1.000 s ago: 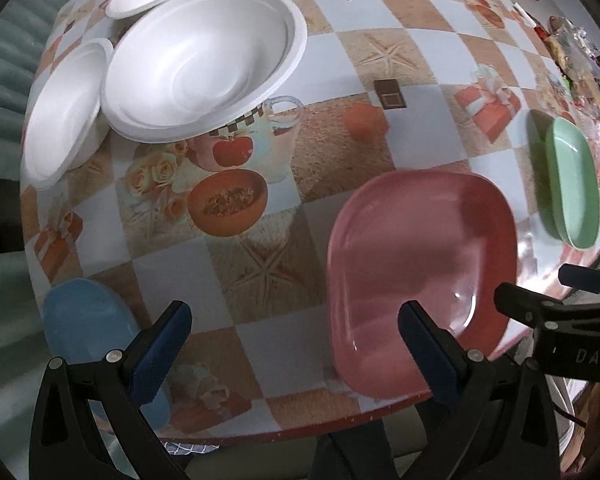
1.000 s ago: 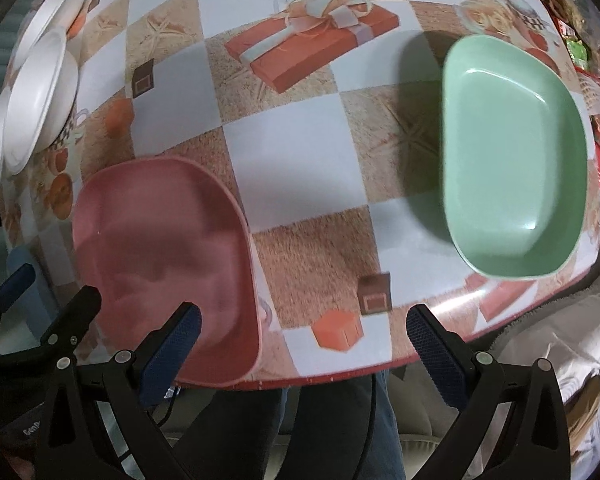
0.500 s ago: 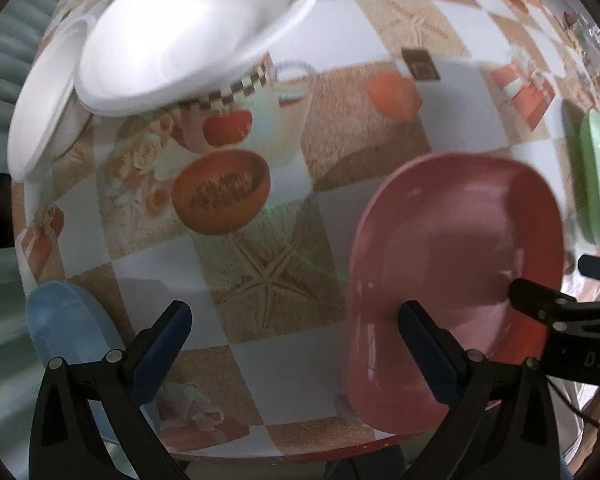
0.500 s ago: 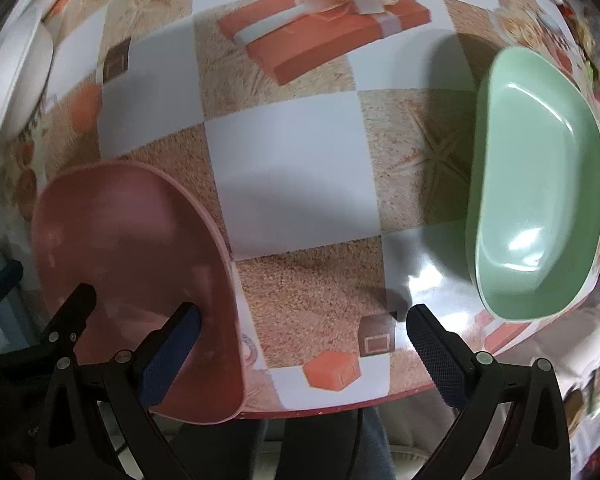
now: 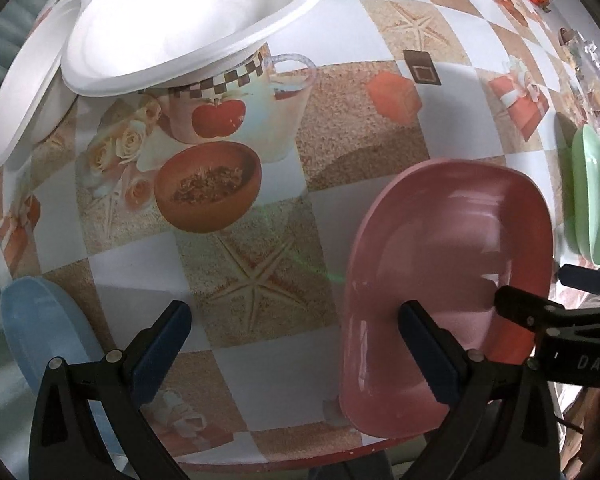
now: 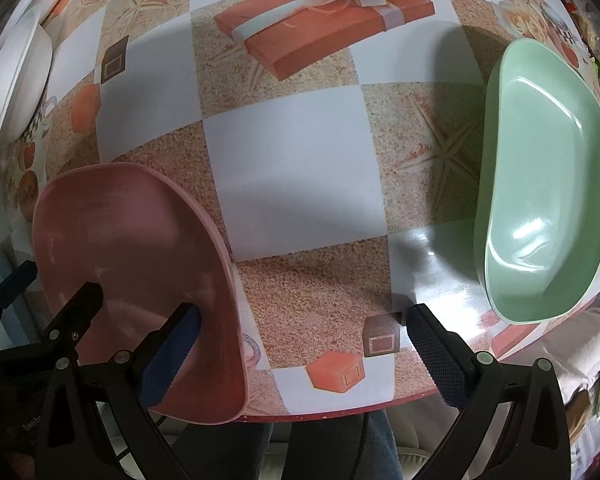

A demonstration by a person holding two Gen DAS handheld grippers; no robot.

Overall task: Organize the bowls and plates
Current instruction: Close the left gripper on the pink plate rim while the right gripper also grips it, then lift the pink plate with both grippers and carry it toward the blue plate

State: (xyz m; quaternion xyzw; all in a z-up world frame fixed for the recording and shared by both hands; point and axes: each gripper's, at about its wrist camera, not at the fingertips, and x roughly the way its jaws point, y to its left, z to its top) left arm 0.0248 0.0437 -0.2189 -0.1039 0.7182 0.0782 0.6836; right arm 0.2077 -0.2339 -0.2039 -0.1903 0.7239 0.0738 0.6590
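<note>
On table: pink dish (image 5: 452, 264) | left view only: white bowls (image 5: 188, 20) | left gripper (image 5: 296, 340), right gripper (image 6: 300, 340) both released

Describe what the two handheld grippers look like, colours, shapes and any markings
Both the left gripper and the right gripper are matte black plastic, with triangular cut-out frames and small silver rivets. Their fingers carry dark blue textured pads. White lettering "DAS" shows on the right one's side. A thin black cable hangs below. No sleeves are visible.

Stacked bowls (image 5: 188, 28) at the table's (image 5: 256, 276) far left, one dish (image 5: 452, 284) at the near edge, another dish (image 6: 548, 208) to its right, a third (image 5: 40, 332) to its left
</note>
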